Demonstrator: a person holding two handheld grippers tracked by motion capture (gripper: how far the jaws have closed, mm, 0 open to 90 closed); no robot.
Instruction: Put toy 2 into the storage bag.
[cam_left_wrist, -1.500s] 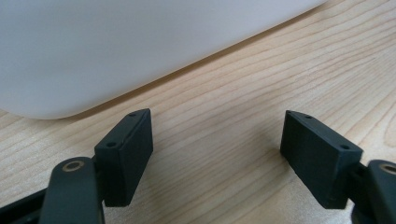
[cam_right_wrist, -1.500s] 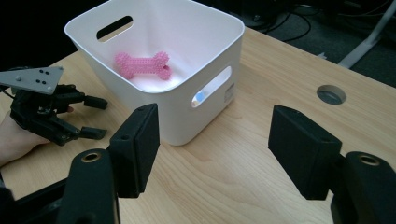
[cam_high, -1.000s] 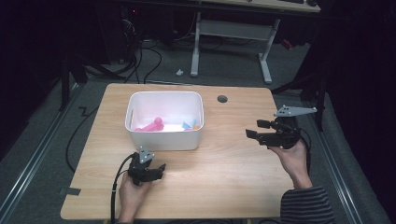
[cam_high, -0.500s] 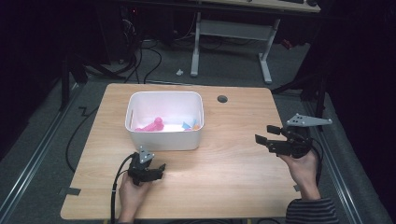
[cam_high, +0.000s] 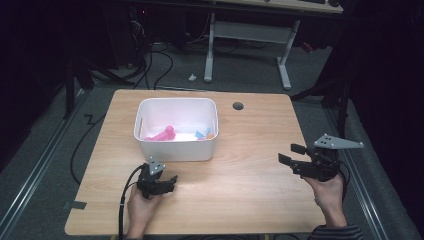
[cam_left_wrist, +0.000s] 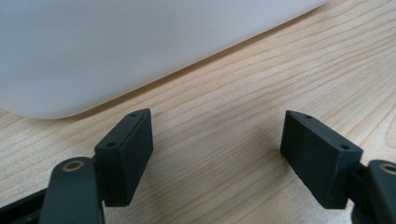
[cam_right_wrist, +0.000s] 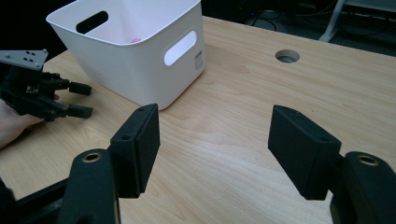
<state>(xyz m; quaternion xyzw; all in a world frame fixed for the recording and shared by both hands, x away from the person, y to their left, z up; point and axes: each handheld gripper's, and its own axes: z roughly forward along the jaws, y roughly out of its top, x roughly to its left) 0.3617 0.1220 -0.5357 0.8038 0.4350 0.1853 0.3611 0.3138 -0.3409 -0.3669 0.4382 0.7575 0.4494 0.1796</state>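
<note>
Grippers sit apart over the wooden table (cam_high: 250, 150): the left gripper (cam_high: 172, 181) rests near the table's front edge, just in front of the white bin (cam_high: 176, 145), its jaws spread with bare wood between them, and the right gripper (cam_high: 289, 154) hangs by the right edge, well away from the bin, jaws likewise parted and holding nothing. Inside the bin, which stands toward the back left of the table, lie a pink toy (cam_high: 162, 134) and some small blue and orange pieces (cam_high: 204, 134); a round cable hole (cam_high: 238, 106) sits near the back edge.
</note>
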